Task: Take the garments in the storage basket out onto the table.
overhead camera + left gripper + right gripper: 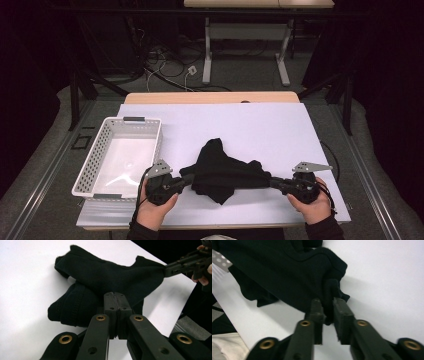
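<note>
Black knit fabric, a soft garment [222,170], bunched near the front edge of the tabletop [280,130], stretched between both tongs. Probably light and limp, with no stiffness to hold a shape: likely to sag, fold and slide on the smooth white surface. Best taken at hems or corners, where stitched seams give a thicker, firmer bite.

Left tongs [116,305] pressed fully together at the garment's left end, a thin edge of cloth apparently pinched in the seam. Right tongs [327,312] slightly apart, a fold of the fabric's right end between them, pads not clearly pressing; grip there judged loose or letting go.

Beyond, a white perforated basket [92,165] at the tabletop's left edge, near the left hand [152,210], well apart from the right hand [314,205].

Hard to tell: what kind of garment, black folds merging together; lower layers tucked underneath; exact bite of the left tongs hidden by the pads themselves.
</note>
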Action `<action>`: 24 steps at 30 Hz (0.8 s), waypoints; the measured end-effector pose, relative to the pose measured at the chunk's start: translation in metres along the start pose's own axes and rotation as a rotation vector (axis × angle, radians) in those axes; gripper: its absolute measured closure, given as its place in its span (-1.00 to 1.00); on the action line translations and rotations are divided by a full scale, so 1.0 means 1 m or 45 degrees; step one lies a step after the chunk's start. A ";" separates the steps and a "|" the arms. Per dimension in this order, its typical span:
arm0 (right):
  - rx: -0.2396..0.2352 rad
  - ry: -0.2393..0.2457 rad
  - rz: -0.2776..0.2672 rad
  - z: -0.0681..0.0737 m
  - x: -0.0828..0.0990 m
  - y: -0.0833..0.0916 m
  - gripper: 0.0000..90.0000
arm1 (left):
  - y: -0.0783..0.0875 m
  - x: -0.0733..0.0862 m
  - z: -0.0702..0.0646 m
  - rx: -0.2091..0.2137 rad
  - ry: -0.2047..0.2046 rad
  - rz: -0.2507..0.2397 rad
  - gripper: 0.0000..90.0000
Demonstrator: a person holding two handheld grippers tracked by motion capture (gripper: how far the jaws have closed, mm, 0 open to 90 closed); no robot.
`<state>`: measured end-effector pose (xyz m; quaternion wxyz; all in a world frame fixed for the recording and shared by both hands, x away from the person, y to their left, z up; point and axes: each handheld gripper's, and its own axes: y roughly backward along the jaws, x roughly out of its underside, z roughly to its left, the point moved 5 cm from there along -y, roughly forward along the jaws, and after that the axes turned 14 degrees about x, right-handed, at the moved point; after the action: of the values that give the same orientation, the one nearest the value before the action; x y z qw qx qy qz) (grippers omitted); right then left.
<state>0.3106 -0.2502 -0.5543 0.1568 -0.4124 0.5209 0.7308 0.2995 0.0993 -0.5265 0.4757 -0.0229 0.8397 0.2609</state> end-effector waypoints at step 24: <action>0.023 0.105 -0.094 0.010 -0.049 -0.050 0.17 | 0.019 0.016 -0.003 -0.003 0.030 -0.032 0.98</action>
<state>0.3696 -0.2114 -0.5474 0.1658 -0.4597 0.5179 0.7021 0.2827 0.1180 -0.5302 0.4688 -0.0369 0.8447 0.2557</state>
